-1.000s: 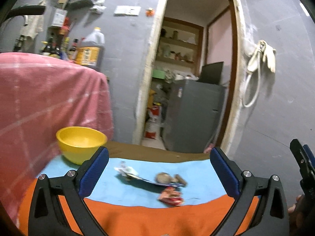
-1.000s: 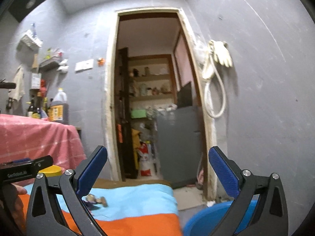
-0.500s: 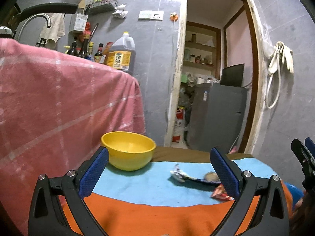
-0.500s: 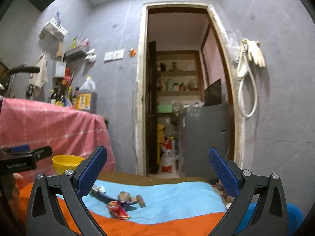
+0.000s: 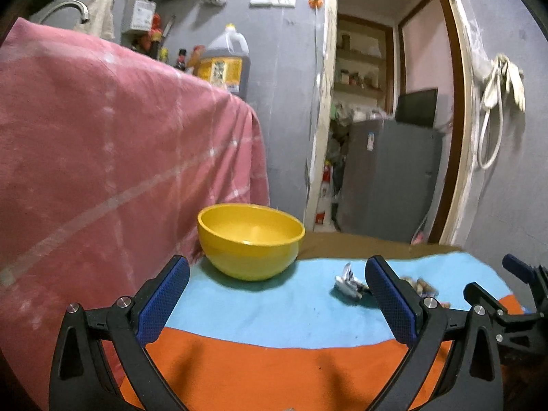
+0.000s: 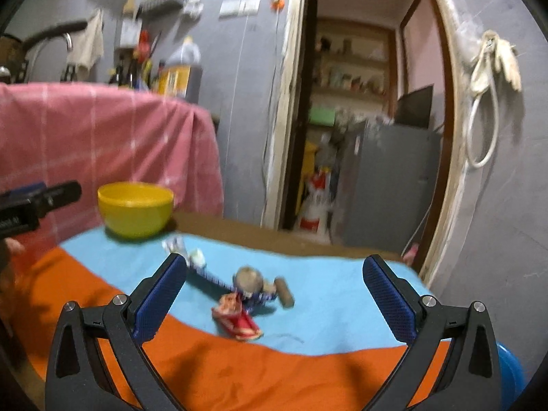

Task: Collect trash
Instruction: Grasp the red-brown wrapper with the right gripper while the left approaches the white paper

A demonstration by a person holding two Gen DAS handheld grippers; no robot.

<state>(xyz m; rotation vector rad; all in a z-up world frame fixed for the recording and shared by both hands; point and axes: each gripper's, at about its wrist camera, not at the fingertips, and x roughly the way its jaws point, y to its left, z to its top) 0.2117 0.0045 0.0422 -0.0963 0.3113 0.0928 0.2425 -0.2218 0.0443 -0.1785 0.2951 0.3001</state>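
Observation:
A small pile of trash lies on the blue part of the table cloth: a red wrapper (image 6: pixel 238 322), a round brownish lump (image 6: pixel 248 279), a brown stub (image 6: pixel 285 296) and a crumpled silver-blue wrapper (image 6: pixel 191 260). The silver wrapper also shows in the left wrist view (image 5: pixel 347 282). A yellow bowl (image 5: pixel 250 239) stands empty at the back left; it also shows in the right wrist view (image 6: pixel 135 207). My left gripper (image 5: pixel 277 304) is open in front of the bowl. My right gripper (image 6: pixel 274 303) is open, with the trash pile ahead between its fingers.
The table carries an orange and blue cloth (image 5: pixel 274 370). A pink cloth-covered counter (image 5: pixel 102 157) rises at the left. An open doorway (image 5: pixel 387 120) with a grey cabinet lies behind. A blue tub (image 6: pixel 510 373) sits low at the right, beside the table.
Both grippers have swung left and tilted down. The yellow bowl has come toward the centre of the left view, and the trash pile now sits between the right gripper's fingers.

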